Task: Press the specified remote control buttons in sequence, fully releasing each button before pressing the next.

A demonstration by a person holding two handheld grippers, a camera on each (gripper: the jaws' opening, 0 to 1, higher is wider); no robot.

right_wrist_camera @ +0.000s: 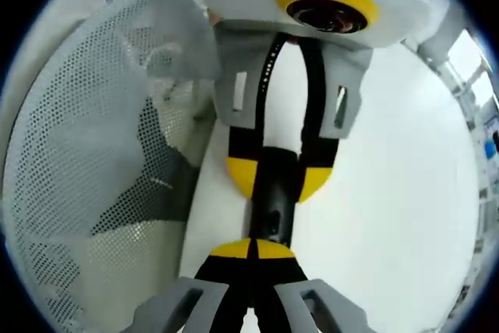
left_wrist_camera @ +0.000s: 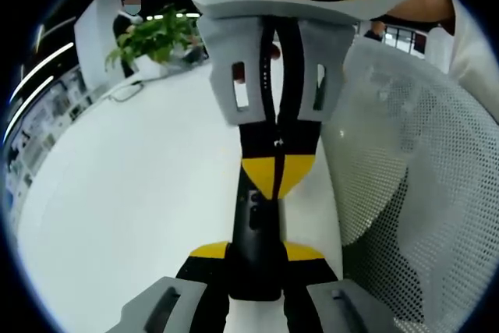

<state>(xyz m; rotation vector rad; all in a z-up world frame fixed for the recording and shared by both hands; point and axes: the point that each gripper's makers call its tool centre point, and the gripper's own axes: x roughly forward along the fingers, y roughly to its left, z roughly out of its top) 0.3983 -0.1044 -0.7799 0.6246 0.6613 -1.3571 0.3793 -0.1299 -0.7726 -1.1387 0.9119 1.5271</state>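
Observation:
A slim black remote control is held up over the white table, with my left gripper shut on its sides, yellow pads on either side. In the right gripper view the same remote sits between the left gripper's yellow pads. My right gripper is shut, and its joined yellow tips rest against the remote's face. From the left gripper view the right gripper comes down from the top, tips together on the remote. The button under the tips is hidden.
A white table spreads below and to the left. A white mesh chair back stands close on the right, and appears again in the right gripper view. A potted green plant stands at the table's far end.

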